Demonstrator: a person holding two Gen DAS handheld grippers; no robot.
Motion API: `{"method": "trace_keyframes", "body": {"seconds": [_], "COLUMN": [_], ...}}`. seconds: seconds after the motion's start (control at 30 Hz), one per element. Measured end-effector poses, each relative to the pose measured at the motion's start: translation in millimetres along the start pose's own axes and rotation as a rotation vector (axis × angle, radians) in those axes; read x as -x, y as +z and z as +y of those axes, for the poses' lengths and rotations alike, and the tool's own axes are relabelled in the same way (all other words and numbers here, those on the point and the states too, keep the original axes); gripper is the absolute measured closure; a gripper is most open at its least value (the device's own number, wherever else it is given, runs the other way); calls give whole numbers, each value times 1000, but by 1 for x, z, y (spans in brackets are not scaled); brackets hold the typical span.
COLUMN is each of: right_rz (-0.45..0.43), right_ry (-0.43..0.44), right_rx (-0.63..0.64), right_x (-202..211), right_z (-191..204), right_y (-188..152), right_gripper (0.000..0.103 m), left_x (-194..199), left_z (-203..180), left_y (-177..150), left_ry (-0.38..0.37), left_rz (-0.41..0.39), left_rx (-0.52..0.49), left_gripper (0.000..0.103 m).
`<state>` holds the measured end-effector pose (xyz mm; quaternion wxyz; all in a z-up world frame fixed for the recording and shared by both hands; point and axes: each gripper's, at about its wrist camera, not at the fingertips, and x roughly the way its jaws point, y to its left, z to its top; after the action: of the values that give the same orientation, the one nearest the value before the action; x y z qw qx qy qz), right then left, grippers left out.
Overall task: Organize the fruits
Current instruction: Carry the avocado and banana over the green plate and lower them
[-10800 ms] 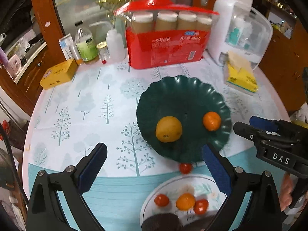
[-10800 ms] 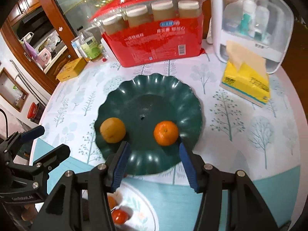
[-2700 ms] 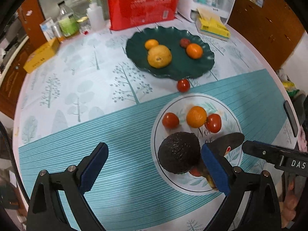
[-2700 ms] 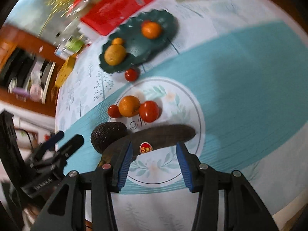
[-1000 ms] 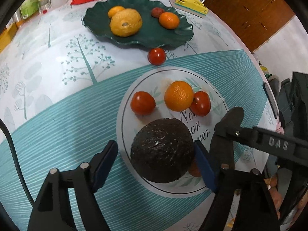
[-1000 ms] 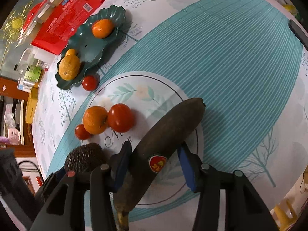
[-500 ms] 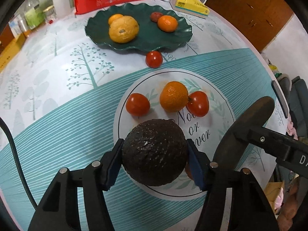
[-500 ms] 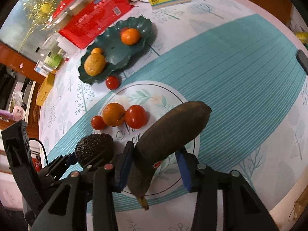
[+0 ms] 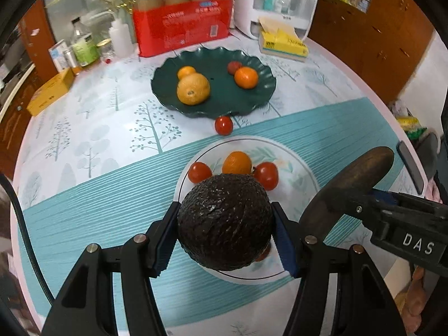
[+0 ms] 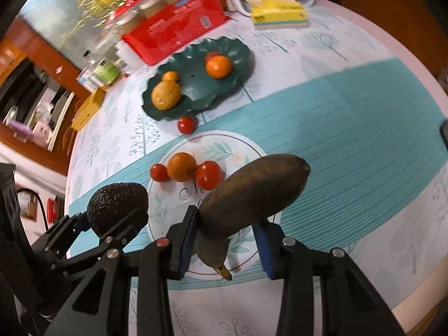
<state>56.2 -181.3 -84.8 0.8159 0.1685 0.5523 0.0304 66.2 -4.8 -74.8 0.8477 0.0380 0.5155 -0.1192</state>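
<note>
My left gripper [image 9: 225,226] is shut on a dark, bumpy avocado [image 9: 224,212], held above the near edge of the white patterned plate [image 9: 296,168]. A blackened banana [image 10: 252,193] sits between the pads of my right gripper [image 10: 226,232], whose jaws are still closing on it; the banana is clear of the plate. An orange [image 9: 238,163] and two tomatoes [image 9: 199,172] lie on the white plate. The green scalloped plate [image 9: 224,100] behind it holds a large yellow citrus [image 9: 193,89], a mandarin [image 9: 245,77] and two smaller fruits. One tomato [image 9: 223,125] lies on the tablecloth between the plates.
Along the back of the round table stand a red multipack [image 9: 182,25], a white appliance [image 9: 280,0], a yellow tissue pack [image 9: 282,44], bottles [image 9: 84,44] and a yellow box [image 9: 50,93]. A phone [image 9: 410,165] lies near the right edge.
The left jaws closed on the avocado and lifted it off the white plate. The right gripper rose with the banana and rolled, so the banana now lies more level.
</note>
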Motion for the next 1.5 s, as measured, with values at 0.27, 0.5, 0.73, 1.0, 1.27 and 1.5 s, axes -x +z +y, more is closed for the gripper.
{"method": "trace_keyframes", "body": {"seconds": [0.27, 0.5, 0.73, 1.0, 1.27, 1.5], "right_rz": [-36, -85, -106, -41, 113, 191], "right_ry": [58, 109, 149, 143, 84, 10], "right_rx": [190, 312, 383, 382, 397, 425], "right_x": [44, 78, 83, 35, -56, -122], "right_z": [0, 3, 22, 49, 63, 67], "right_y": [17, 46, 97, 163, 205, 219], "right_gripper": [64, 64, 64, 64, 64, 64], "left_x": [45, 78, 96, 61, -50, -129], "left_z": [-16, -15, 8, 48, 76, 88], "left_y": [3, 26, 74, 149, 195, 192], "left_ry": [55, 116, 163, 160, 96, 32], "left_rz": [-83, -129, -150, -134, -6, 80], "left_rx": [106, 151, 153, 115, 99, 131], "left_gripper": [42, 42, 42, 42, 42, 42]}}
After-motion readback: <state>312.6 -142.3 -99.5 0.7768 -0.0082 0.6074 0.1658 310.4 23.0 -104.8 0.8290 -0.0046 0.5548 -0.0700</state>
